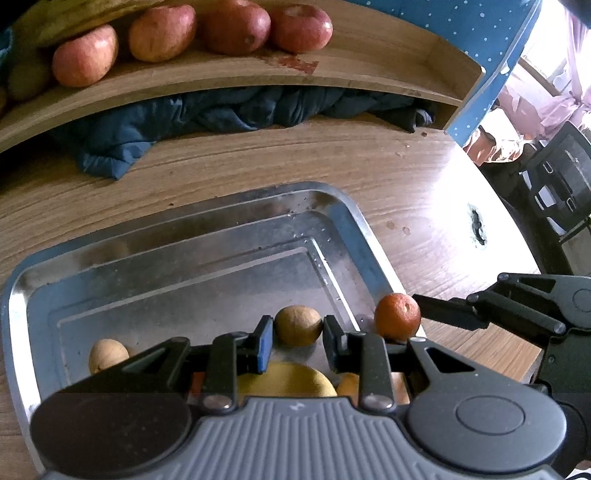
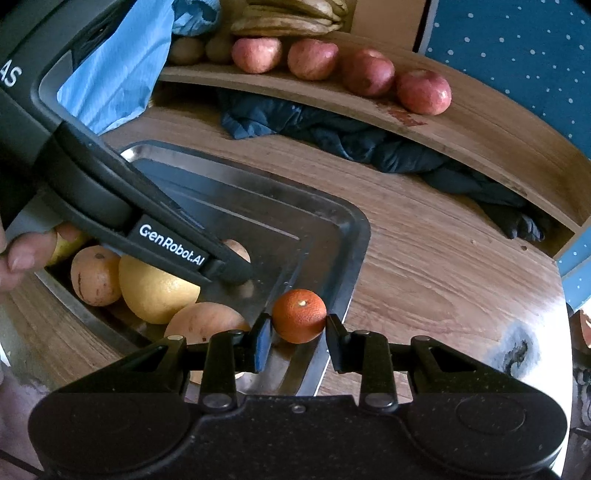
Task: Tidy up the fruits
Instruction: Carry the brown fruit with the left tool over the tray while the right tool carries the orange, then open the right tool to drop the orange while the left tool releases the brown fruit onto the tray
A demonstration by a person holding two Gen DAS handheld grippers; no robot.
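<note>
Left gripper [image 1: 298, 326] was clamped on a small brown fruit [image 1: 297, 325] over the metal tray [image 1: 177, 258]. Right gripper [image 2: 299, 321] was clamped on a small orange [image 2: 299, 315] at the tray's rim. Four red apples [image 2: 312, 59] sat in a row on the wooden shelf [image 2: 461, 122] behind

Apples [image 1: 159, 33] on shelf [image 1: 332, 70]; cloth [image 1: 221, 114] beneath; tray [image 1: 184, 236] in front.
</note>
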